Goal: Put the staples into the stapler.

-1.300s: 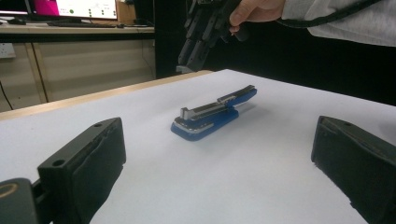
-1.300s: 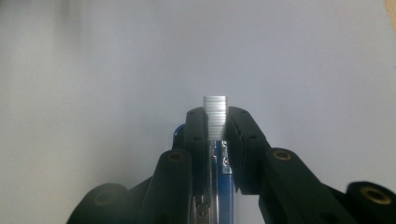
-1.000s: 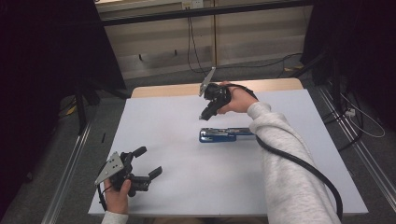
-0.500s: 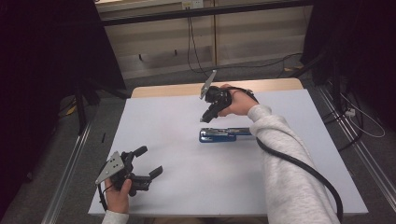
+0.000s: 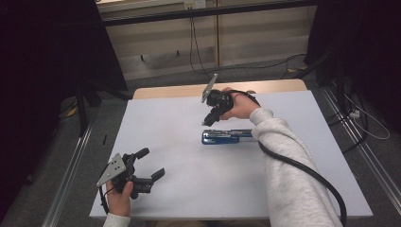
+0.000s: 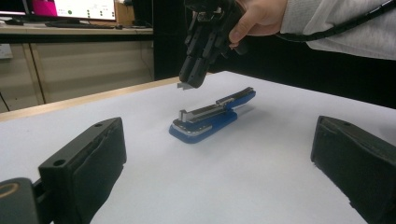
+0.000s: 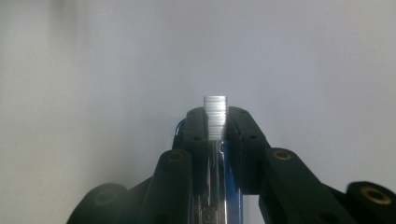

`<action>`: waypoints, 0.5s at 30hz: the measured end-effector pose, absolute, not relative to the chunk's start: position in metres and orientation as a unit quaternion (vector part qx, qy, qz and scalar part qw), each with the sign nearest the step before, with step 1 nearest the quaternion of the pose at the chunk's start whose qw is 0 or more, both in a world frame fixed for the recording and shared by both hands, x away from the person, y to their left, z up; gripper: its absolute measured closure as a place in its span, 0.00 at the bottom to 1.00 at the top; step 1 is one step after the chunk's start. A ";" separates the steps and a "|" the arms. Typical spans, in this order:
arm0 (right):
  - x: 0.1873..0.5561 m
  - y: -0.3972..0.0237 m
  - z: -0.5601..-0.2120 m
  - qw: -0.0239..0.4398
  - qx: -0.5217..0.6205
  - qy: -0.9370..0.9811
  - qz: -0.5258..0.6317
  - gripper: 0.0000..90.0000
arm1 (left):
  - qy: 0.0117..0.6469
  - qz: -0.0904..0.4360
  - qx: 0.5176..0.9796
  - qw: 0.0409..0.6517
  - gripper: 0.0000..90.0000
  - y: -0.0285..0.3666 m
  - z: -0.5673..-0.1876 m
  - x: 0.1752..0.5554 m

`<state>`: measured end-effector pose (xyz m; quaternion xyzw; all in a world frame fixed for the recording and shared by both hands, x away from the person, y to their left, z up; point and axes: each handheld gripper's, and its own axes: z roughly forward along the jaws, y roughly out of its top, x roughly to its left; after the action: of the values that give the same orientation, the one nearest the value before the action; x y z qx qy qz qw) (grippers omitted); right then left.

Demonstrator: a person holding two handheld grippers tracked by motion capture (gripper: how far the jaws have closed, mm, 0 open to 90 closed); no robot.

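Right gripper clamped on staple strip, poised just above open blue stapler mid-table for loading its tray; left gripper spread wide, idle near front-left edge.

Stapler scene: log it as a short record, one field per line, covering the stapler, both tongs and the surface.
stapler: blue stapler lying flat on the table, opened, its metal staple channel exposed
right tongs: right tongs shut on a strip of staples, hovering above the stapler's front end
left tongs: left tongs open, holding nothing, near the table's front left corner, apart from the stapler
surface: white table
state: staple strip not yet in the channel
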<state>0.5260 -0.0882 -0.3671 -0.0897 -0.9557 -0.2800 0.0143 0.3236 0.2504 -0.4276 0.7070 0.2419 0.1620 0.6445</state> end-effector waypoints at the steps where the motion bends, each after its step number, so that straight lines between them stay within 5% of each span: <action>1: 0.526 -0.088 -0.367 0.014 -0.090 -0.956 -0.280 0.87 | 0.239 0.168 0.708 0.643 0.04 0.251 -0.427 0.324; 15: 0.524 -0.088 -0.376 0.017 -0.092 -0.955 -0.280 0.87 | 0.242 0.162 0.707 0.645 0.04 0.250 -0.428 0.324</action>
<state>0.5243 -0.0884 -0.3759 -0.0916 -0.9555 -0.2800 0.0169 0.3238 0.2503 -0.4276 0.7067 0.2420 0.1622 0.6448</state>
